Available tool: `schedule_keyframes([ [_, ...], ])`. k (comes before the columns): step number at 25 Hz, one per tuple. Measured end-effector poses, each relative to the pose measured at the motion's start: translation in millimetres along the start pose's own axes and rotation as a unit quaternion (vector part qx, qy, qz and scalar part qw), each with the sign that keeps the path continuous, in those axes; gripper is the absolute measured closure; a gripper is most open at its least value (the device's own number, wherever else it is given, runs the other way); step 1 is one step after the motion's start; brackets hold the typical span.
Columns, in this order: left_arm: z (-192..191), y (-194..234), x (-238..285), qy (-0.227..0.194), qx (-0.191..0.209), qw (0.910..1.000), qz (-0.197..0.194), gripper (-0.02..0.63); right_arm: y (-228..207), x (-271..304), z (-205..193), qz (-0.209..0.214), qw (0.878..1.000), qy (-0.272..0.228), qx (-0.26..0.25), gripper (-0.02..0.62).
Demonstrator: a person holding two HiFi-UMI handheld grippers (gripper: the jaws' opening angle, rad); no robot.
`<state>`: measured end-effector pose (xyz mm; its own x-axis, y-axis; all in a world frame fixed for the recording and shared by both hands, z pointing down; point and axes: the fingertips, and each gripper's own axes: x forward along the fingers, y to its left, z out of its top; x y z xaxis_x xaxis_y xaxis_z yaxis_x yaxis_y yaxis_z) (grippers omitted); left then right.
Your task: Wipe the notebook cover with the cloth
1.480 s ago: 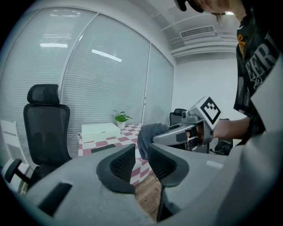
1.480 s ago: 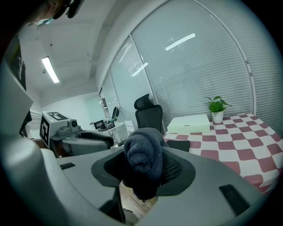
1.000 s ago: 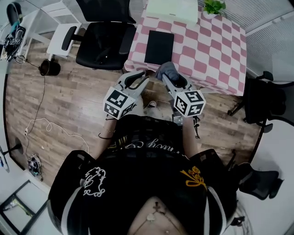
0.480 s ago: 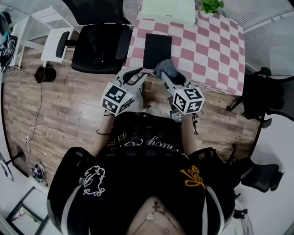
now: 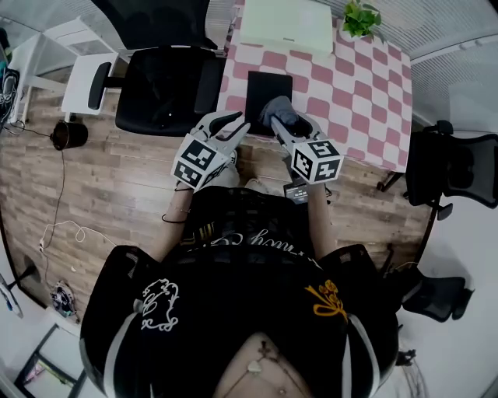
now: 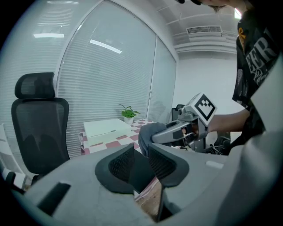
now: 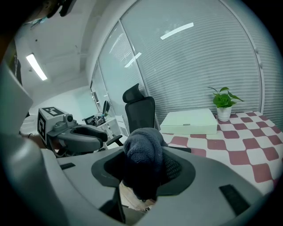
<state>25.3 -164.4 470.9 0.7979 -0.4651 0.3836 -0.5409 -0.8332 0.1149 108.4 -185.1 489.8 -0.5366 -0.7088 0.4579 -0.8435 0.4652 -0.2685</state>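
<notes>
While both grippers are held at the table [image 5: 350, 78] edge:
Right gripper [image 5: 282, 124]: clamped on the dark cloth [image 5: 278, 111].
Left gripper [image 5: 230, 123]: jaws parted, nothing held.
Notebook [image 5: 268, 87]: laid flat on the checked table, cloth over its near end.

Checked table [image 5: 366, 85] – potted plant [image 5: 361, 17]; white box [image 5: 287, 24]; office chair [image 5: 159, 78]
</notes>
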Motion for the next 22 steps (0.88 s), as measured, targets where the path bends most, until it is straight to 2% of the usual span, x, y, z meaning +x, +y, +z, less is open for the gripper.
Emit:
schedule_keyframes([
  [11, 3.4, 29.6, 12.0, -0.006, -0.011, 0.9998, -0.013, 0.508, -48.1, 95.7, 10.9, -0.023, 0.997, 0.060, -0.045, 0.426],
  [18, 8.5, 39.1, 12.9, -0.011, -0.007, 0.9998, -0.015, 0.508, -48.4, 163.6, -9.1, -0.008, 0.993, 0.112, -0.043, 0.426],
  [22, 9.9, 44.6, 9.6, -0.012, -0.008, 0.9998, -0.010, 0.508, -52.4, 187.1, -37.1, -0.011, 0.985, 0.165, -0.058, 0.426],
])
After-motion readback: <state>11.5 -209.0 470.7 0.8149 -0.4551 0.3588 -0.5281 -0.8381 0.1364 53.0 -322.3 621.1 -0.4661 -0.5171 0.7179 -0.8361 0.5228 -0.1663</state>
